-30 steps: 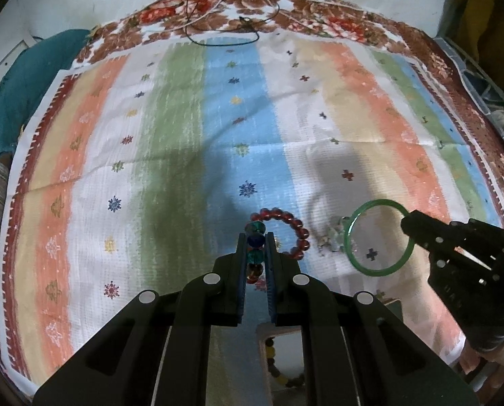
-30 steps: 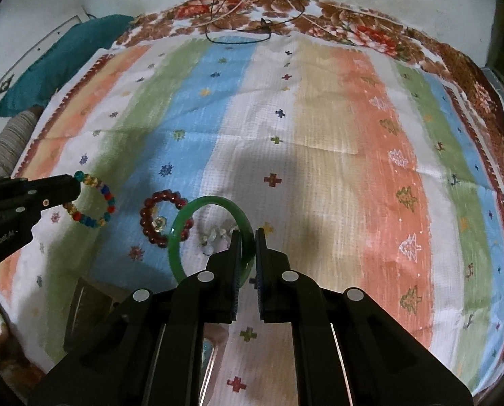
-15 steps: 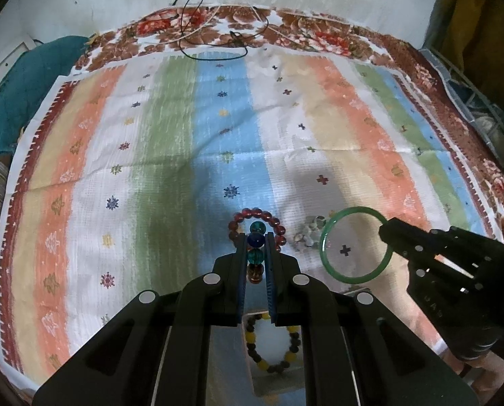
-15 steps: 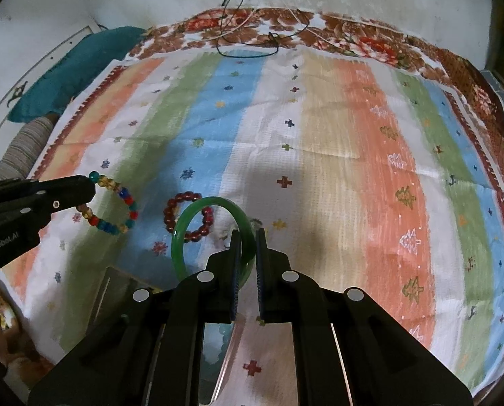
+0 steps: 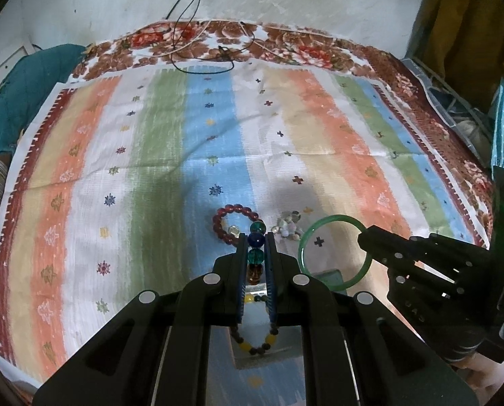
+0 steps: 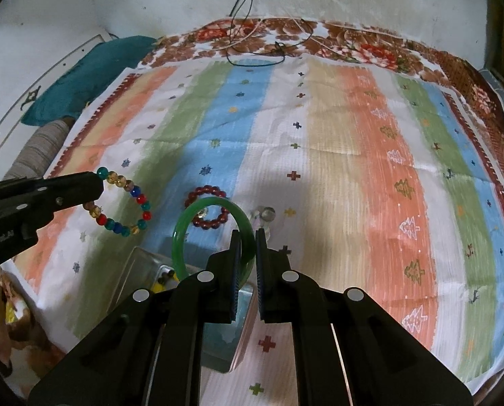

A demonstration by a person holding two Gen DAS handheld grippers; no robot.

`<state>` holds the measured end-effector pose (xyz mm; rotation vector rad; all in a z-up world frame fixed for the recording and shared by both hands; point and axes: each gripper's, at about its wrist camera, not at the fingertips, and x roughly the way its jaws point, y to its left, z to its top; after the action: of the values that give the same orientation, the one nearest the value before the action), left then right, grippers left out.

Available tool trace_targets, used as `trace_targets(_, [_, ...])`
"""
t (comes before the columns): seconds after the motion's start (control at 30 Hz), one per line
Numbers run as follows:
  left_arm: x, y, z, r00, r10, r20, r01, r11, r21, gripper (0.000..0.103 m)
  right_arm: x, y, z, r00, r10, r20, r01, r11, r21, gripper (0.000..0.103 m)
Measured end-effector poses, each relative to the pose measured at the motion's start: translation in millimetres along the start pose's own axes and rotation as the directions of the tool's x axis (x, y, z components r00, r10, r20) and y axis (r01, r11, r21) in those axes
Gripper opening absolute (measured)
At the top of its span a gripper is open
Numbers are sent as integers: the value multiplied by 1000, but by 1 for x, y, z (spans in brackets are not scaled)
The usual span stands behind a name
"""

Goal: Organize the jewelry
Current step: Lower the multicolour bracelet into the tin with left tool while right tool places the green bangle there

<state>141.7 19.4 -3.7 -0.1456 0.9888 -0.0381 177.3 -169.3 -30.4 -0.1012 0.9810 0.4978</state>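
Note:
My left gripper (image 5: 255, 236) is shut on a multicolour glass-bead bracelet (image 5: 256, 241), which hangs above the striped cloth (image 5: 157, 155); the right wrist view shows the same bracelet (image 6: 140, 203) dangling from the left gripper (image 6: 97, 182). The right gripper (image 6: 248, 237) is shut on a green bangle (image 6: 197, 206), also held off the cloth, and appears beside me as the right gripper (image 5: 363, 235) with the bangle (image 5: 333, 218). A dark red bead bracelet (image 5: 233, 208) and a small pile of clear beads (image 5: 287, 226) lie on the cloth just beyond both grippers.
A clear compartment box (image 6: 143, 264) sits under the grippers at the cloth's near edge, with a yellow and brown bead bracelet (image 5: 255, 346) inside. Black and white cables (image 5: 197, 50) lie at the far edge. A teal cushion (image 5: 11, 101) is at the left.
Both grippers have drawn back and risen with their bracelets still held. The red bracelet and clear beads now lie farther ahead, and more of the box shows beneath.

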Motion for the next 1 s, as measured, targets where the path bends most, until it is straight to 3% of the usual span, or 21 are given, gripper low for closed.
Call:
trace_targets(0.4, [-15,-9,-21,1000,1,16,-1,999,38,9,-17,8,-22,1000,6,10,-6,1000,-14,9])
trace_targets(1.0, [-15,-6,-41,1000,-3,-17,4,1000,16,9,-21,28,-43,1000,13,-1,-13,998,-55,9])
